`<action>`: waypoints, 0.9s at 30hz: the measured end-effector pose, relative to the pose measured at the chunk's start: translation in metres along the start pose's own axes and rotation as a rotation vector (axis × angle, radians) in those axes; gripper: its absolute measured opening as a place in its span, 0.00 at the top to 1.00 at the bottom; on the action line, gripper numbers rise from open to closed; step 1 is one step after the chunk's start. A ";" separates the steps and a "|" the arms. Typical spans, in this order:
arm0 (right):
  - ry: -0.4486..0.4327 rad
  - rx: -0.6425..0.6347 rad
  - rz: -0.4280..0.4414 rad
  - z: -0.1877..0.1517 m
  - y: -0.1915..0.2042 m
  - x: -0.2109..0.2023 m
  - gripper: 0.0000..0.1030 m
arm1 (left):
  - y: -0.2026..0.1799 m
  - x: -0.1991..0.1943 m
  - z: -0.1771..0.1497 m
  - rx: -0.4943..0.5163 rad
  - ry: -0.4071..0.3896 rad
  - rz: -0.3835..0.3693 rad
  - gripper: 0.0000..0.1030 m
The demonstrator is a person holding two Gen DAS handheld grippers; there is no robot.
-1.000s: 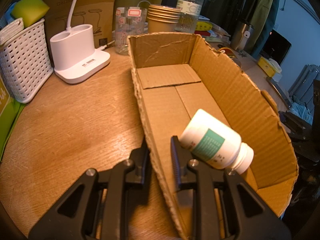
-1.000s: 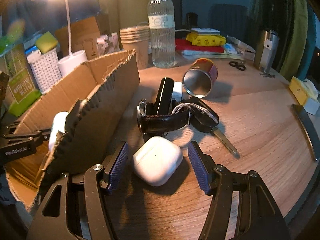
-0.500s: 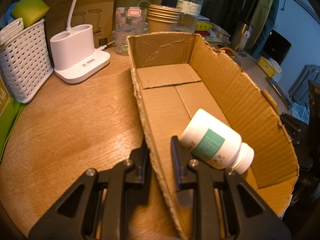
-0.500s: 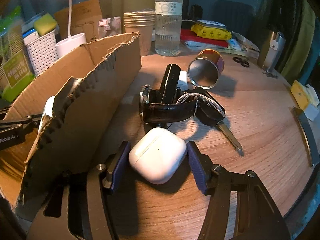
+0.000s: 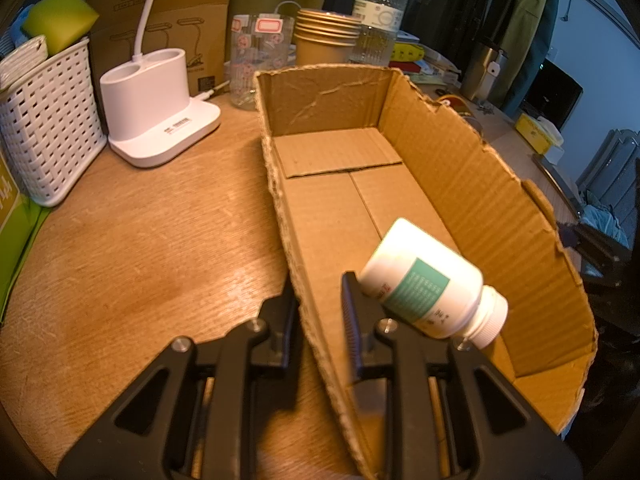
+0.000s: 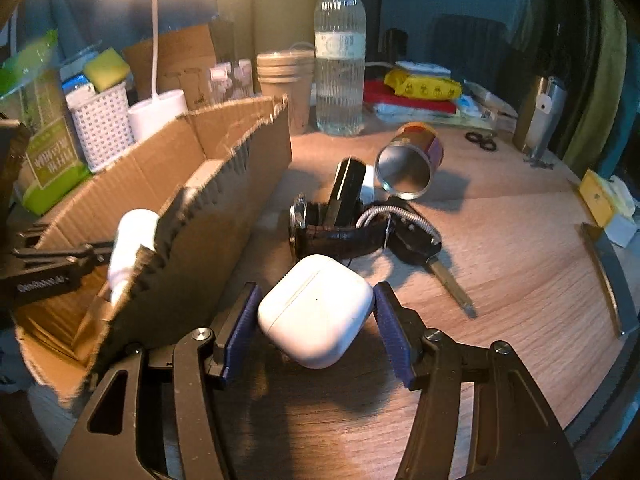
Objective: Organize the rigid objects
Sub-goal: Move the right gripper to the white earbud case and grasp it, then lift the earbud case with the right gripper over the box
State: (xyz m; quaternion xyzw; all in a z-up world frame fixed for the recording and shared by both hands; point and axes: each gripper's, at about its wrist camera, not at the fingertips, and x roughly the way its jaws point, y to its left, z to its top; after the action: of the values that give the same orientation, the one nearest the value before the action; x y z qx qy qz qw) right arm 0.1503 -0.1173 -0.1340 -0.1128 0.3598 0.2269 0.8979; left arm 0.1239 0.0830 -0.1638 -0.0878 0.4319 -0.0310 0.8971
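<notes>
My left gripper (image 5: pixel 318 304) is shut on the near left wall of the open cardboard box (image 5: pixel 460 184). A white pill bottle (image 5: pixel 430 280) with a teal label lies on its side inside the box, by my right finger. In the right wrist view my right gripper (image 6: pixel 316 316) is shut on a white earbud case (image 6: pixel 316 310) and holds it tilted above the table, beside the box wall (image 6: pixel 224 208). Beyond it lie a black-strapped watch (image 6: pixel 332 232), a car key (image 6: pixel 424 248), a black case (image 6: pixel 346 192) and a tipped metal can (image 6: pixel 410 168).
Left of the box stand a white lamp base (image 5: pixel 160 112), a white basket (image 5: pixel 44 120) and a glass jar (image 5: pixel 260 60). Paper cups (image 6: pixel 284 80) and a water bottle (image 6: pixel 340 60) stand behind. Scissors (image 6: pixel 480 142) and a yellow pack (image 6: pixel 424 84) lie at the back right.
My right gripper has closed on the earbud case and lifted it off the table, tilting it. My left gripper and the pill bottle have not moved.
</notes>
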 end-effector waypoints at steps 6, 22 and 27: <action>-0.064 0.004 0.006 0.008 0.000 -0.022 0.41 | 0.000 0.000 0.000 0.000 0.000 0.000 0.78; -0.191 -0.041 0.057 0.023 0.023 -0.067 0.41 | 0.000 0.000 0.000 0.000 0.000 0.000 0.78; -0.213 -0.067 0.092 0.026 0.036 -0.075 0.41 | 0.000 0.000 0.000 0.000 0.000 -0.001 0.78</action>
State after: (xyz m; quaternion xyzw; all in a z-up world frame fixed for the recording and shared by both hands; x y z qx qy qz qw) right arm 0.1005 -0.1007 -0.0650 -0.1014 0.2596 0.2907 0.9153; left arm 0.1240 0.0832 -0.1638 -0.0880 0.4319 -0.0313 0.8971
